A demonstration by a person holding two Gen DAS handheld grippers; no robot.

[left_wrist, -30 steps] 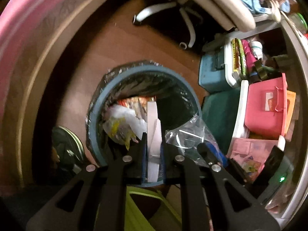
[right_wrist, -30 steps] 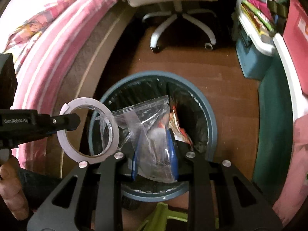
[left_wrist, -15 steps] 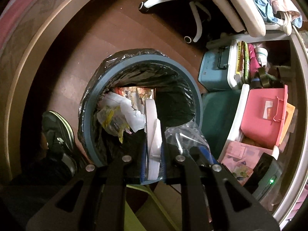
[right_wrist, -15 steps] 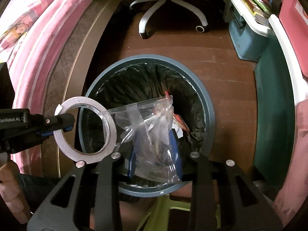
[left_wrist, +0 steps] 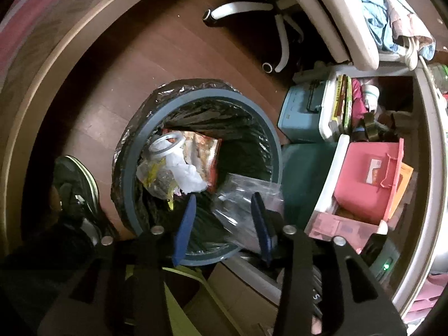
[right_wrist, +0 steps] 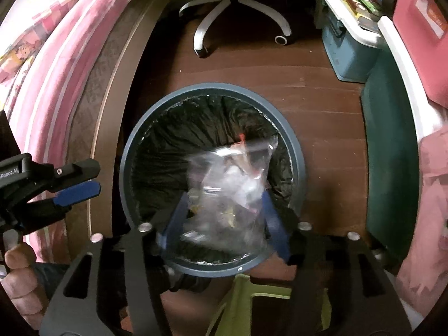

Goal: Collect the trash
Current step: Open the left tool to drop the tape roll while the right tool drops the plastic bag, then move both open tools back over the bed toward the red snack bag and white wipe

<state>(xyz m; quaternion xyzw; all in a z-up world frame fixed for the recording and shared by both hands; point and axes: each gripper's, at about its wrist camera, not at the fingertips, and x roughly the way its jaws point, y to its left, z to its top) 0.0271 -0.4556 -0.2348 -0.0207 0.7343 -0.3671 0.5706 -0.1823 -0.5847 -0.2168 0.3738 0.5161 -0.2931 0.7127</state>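
Tape ring (left_wrist: 167, 146) dropped into bin (left_wrist: 131, 168), both claws opening, bag (right_wrist: 232, 193) loose between right claw (right_wrist: 224, 221).

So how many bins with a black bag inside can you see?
1. The round blue-rimmed bin stands on the wooden floor, right below both grippers, with trash in it. Other bins may be hidden outside these views.
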